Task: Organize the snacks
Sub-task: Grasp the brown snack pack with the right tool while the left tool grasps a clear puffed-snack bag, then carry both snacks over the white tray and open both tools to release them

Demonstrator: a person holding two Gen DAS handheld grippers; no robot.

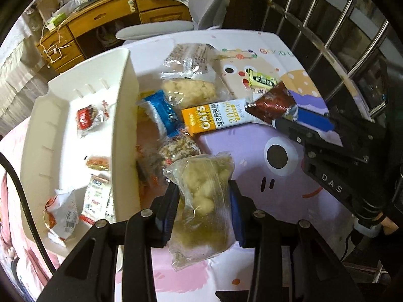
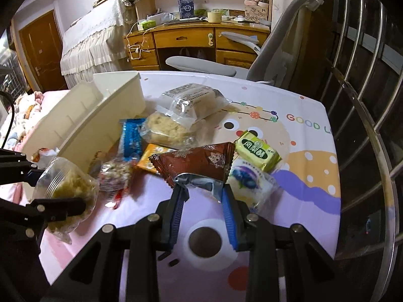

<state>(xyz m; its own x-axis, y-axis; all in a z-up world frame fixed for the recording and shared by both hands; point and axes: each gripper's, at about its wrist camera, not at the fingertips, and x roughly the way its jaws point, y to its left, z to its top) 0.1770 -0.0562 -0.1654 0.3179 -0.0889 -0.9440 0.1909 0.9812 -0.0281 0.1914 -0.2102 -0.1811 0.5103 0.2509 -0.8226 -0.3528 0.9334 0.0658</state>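
My left gripper [image 1: 204, 188] is shut on a clear bag of pale pastry [image 1: 206, 191], held up just right of the white bin [image 1: 123, 125]. The bin holds several wrapped snacks, among them a red packet [image 1: 85, 119]. My right gripper [image 2: 203, 188] is shut on the silver end of a brown foil packet [image 2: 196, 162], lifted over the pile. In the left wrist view that brown foil packet [image 1: 272, 105] hangs from the right gripper [image 1: 282, 122]. An orange oat bar [image 1: 214, 118], a blue packet [image 1: 161, 113], a nut bar [image 1: 178, 148] and a green packet [image 2: 257, 151] lie on the table.
Two clear-wrapped cakes [image 2: 181, 115] are stacked behind the pile. A blueberry packet [image 2: 249, 178] lies by my right fingers. The cartoon tablecloth [image 2: 302, 201] ends at a metal railing [image 2: 365, 125] on the right. A grey chair [image 2: 272, 58] and wooden desk [image 2: 186, 37] stand beyond.
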